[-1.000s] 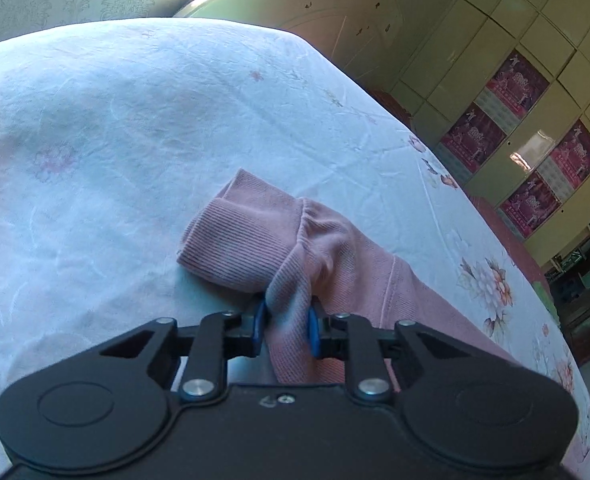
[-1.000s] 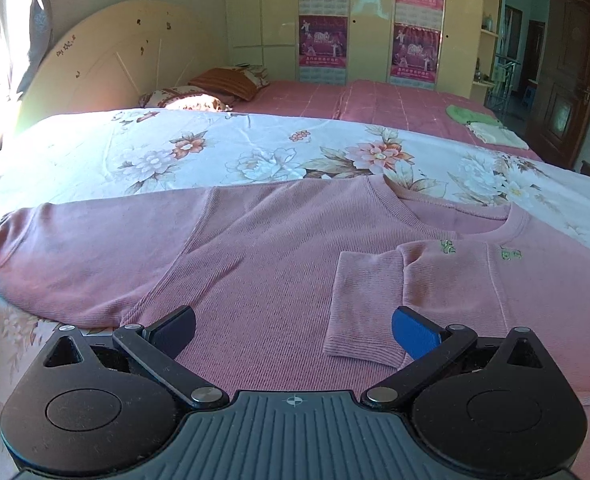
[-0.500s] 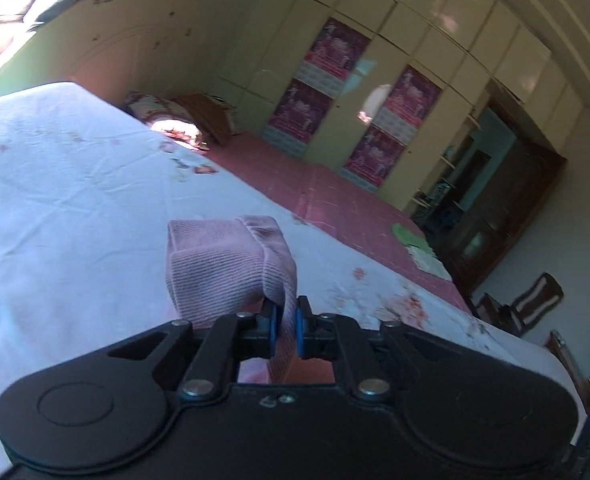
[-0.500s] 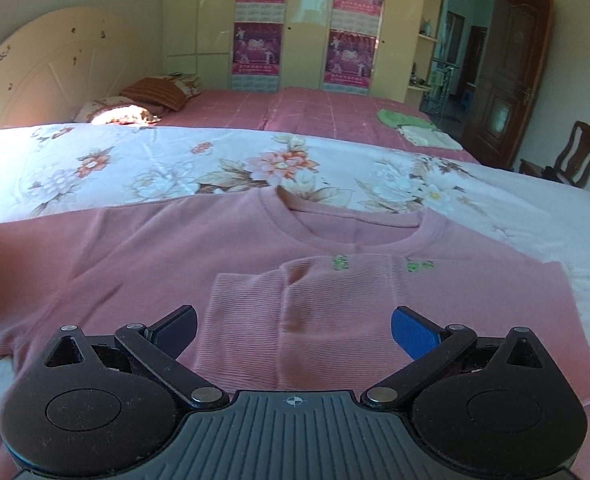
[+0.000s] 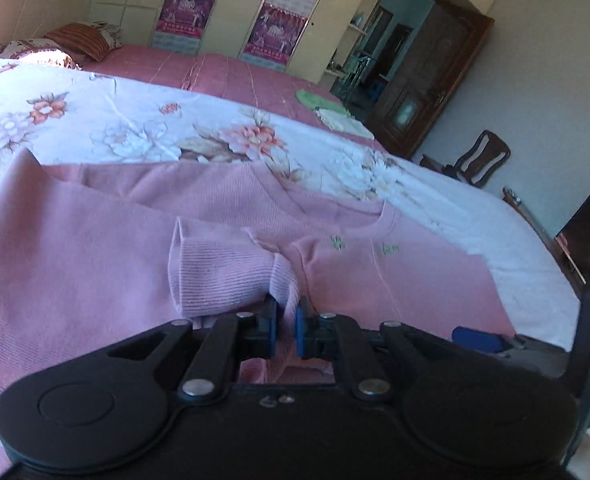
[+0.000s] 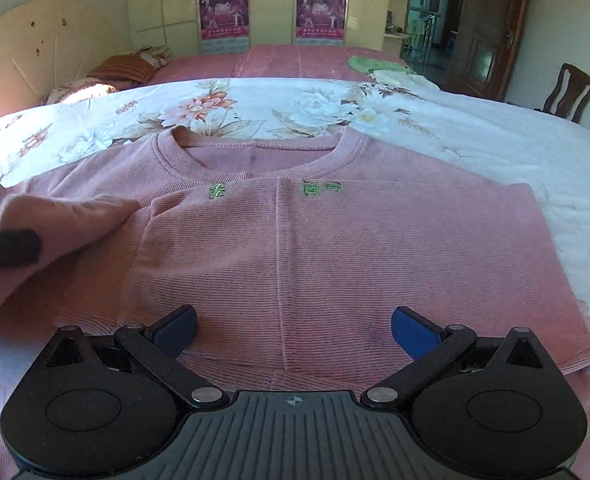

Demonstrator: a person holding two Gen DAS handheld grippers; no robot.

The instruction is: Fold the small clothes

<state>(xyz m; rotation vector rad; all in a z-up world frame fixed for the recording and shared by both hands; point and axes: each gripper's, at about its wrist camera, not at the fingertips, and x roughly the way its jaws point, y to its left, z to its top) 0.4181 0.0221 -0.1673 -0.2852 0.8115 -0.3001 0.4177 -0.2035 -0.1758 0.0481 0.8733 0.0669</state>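
Observation:
A pink knit sweater (image 6: pixel 335 248) lies flat on the floral bedsheet (image 6: pixel 475 132), neckline away from me, with one sleeve folded across its chest. My left gripper (image 5: pixel 285 326) is shut on the ribbed cuff of the other sleeve (image 5: pixel 223 272) and holds it over the sweater's body (image 5: pixel 375 280). That sleeve and the left gripper's tip also show at the left edge of the right wrist view (image 6: pixel 7 248). My right gripper (image 6: pixel 293 330) is open and empty, low over the sweater's lower part.
A second bed with a pink cover (image 6: pixel 295 60) stands behind, with pillows (image 6: pixel 131 66) and green and white cloths (image 6: pixel 375 66). Wardrobes with posters (image 6: pixel 223 12) line the back wall. A wooden chair (image 6: pixel 567 94) and a dark door (image 6: pixel 483 28) are on the right.
My left gripper has lifted the sleeve cuff off the sheet and carried it over the sweater's body. My right gripper has shifted right along the sweater, still open.

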